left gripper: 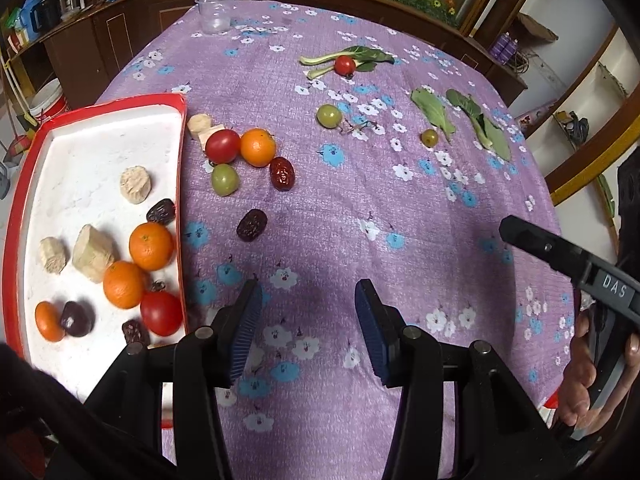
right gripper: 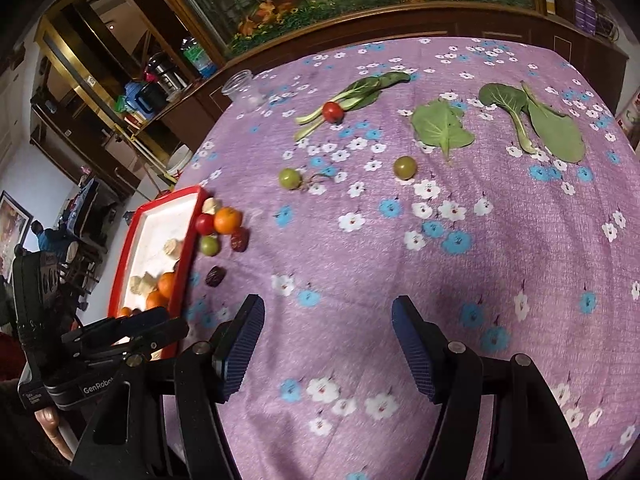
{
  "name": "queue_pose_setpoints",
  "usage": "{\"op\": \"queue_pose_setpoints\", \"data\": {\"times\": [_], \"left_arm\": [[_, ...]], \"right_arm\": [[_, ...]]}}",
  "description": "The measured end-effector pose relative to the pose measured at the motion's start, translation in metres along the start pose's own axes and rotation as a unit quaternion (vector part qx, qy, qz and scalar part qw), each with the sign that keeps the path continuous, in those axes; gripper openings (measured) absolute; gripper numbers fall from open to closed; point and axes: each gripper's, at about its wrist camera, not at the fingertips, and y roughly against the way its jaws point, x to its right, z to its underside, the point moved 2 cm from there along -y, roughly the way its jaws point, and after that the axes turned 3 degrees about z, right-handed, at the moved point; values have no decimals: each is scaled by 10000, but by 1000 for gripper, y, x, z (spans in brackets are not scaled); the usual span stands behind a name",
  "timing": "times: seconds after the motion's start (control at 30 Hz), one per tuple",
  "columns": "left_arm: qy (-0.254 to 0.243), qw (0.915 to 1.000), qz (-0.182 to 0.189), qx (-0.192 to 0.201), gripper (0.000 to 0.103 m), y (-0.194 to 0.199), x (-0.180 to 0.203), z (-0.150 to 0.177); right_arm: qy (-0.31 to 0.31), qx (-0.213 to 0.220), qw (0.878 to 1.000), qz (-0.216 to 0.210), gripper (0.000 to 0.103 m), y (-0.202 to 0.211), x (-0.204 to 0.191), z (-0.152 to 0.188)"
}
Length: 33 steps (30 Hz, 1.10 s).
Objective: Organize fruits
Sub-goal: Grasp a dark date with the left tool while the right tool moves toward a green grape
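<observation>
A red tray (left gripper: 181, 184) with a white inside lies at the left and holds oranges (left gripper: 151, 246), a tomato (left gripper: 161, 313), dates and pale chunks. Just right of it on the purple cloth sit a tomato (left gripper: 222, 146), an orange (left gripper: 258, 147), a green fruit (left gripper: 225, 179), a red date (left gripper: 282, 174) and a dark date (left gripper: 251, 225). Farther off lie two green fruits (right gripper: 290, 178) (right gripper: 405, 167) and a small tomato (right gripper: 333, 111) on a leaf. My left gripper (left gripper: 308, 292) hangs open over bare cloth near the tray. My right gripper (right gripper: 328, 304) is open and empty too.
Green leaves (right gripper: 442, 128) (right gripper: 554, 130) lie at the far right of the cloth. A clear plastic cup (left gripper: 216, 10) stands at the far edge. Dark wooden cabinets ring the table. A hand (left gripper: 588, 376) holds the right tool at the right edge.
</observation>
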Motion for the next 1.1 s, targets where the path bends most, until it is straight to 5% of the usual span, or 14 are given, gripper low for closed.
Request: {"op": "queue_pose_setpoints", "data": {"times": [0.6,1.1], "left_arm": [[-34,9999,64,-108,46,-39,-18,-22],[-57,9993,329,-159,46,-43,-25,-38]], "right_arm": [[-79,-8,9995,312,56,-48,32,-55],[-1014,-115,9945,252,38,-115,69,-111]]}}
